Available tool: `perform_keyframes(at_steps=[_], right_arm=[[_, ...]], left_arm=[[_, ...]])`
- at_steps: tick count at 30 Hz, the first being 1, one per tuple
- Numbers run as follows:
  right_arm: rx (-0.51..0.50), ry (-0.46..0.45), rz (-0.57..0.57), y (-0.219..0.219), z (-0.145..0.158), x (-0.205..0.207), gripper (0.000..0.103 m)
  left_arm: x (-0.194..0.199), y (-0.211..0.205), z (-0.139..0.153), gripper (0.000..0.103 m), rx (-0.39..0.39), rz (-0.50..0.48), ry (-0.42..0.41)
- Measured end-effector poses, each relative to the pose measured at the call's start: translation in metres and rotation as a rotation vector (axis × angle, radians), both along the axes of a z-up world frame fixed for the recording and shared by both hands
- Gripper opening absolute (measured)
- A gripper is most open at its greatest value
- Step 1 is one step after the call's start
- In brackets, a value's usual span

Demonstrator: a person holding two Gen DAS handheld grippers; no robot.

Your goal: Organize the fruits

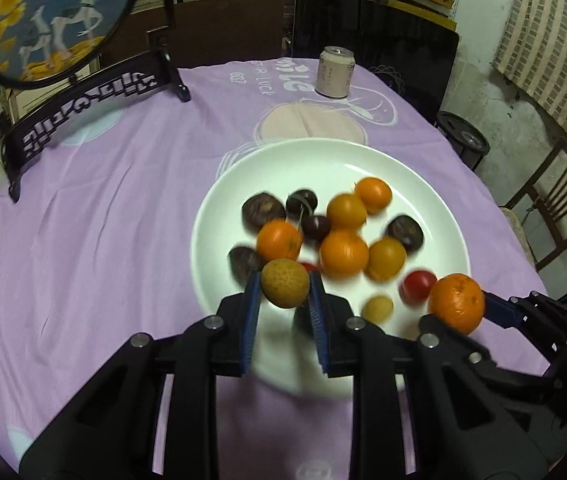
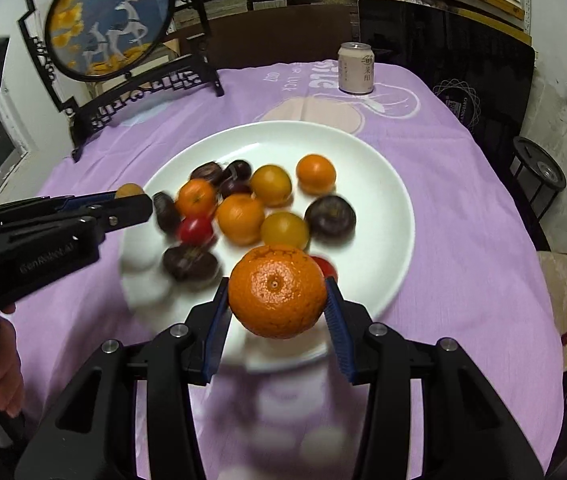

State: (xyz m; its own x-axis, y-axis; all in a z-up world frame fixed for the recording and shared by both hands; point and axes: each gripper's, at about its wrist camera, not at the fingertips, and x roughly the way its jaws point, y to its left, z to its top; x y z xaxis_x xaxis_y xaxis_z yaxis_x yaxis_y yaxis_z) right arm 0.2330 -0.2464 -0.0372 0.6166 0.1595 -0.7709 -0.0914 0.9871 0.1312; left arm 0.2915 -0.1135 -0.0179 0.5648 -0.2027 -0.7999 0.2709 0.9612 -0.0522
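Two tools are loaded as I look down both wrist views. My left tool is clamped on a small tan, rough-skinned fruit, held above the near-left rim of the white plate. My right tool grips a mandarin, blue pads pressed to either side of it, above the plate's near edge; in the left view it sits just right of the rim.

On the plate lie several more mandarins, yellow-orange fruits, dark brown chestnut-like ones, dark cherries and a red tomato, clustered around the middle and blurred. A small pale fruit rests near the plate's front rim.

The plate stands around the middle of the bench, on a lilac cloth. A drink can stands upright toward the far edge, and a round painted screen in a black stand occupies the far left corner.
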Motion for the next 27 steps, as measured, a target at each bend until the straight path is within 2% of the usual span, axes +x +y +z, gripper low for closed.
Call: perform_keyframes(at_steps=[4,10,11,12,14,15,17,19,20,21,27], right_arm=[[0.007,0.024,0.010,-0.003,-0.011,0.017,0.045],[-0.012,0.012,0.028,0.003,-0.009,0.019,0.046],[-0.018,0.016,0.028,0.003,-0.009,0.020,0.055],[-0.025,0.012,0.021,0.003,-0.007,0.018,0.062],[-0.049,-0.025,0.001,0.002,0.001,0.009,0.065],[-0.059,-0.035,-0.003,0.002,0.005,0.005,0.067],[-0.073,-0.053,-0.008,0.000,0.012,-0.007,0.084],[-0.088,-0.091,-0.024,0.000,0.021,-0.026,0.096],[-0.091,-0.109,-0.027,0.000,0.024,-0.036,0.099],[-0.095,-0.120,-0.026,0.002,0.026,-0.048,0.100],[-0.046,-0.077,-0.058,0.005,0.016,-0.087,0.100]], left_arm=[[0.019,-0.011,-0.013,0.024,-0.008,-0.004,0.041],[0.028,-0.014,-0.018,0.026,-0.007,-0.010,0.048],[0.027,-0.014,-0.016,0.038,-0.005,-0.011,0.039],[0.025,-0.013,-0.012,0.066,-0.003,-0.005,0.021],[0.019,-0.006,-0.004,0.089,-0.005,0.022,-0.025],[0.014,-0.002,0.001,0.089,-0.015,0.028,-0.046],[0.002,0.007,0.011,0.092,-0.037,0.022,-0.055],[-0.014,0.015,0.016,0.094,-0.048,0.024,-0.068],[-0.024,0.020,0.017,0.095,-0.045,0.027,-0.076],[-0.040,0.026,0.016,0.100,-0.035,0.030,-0.087],[-0.111,0.051,0.003,0.101,-0.017,0.058,-0.116]])
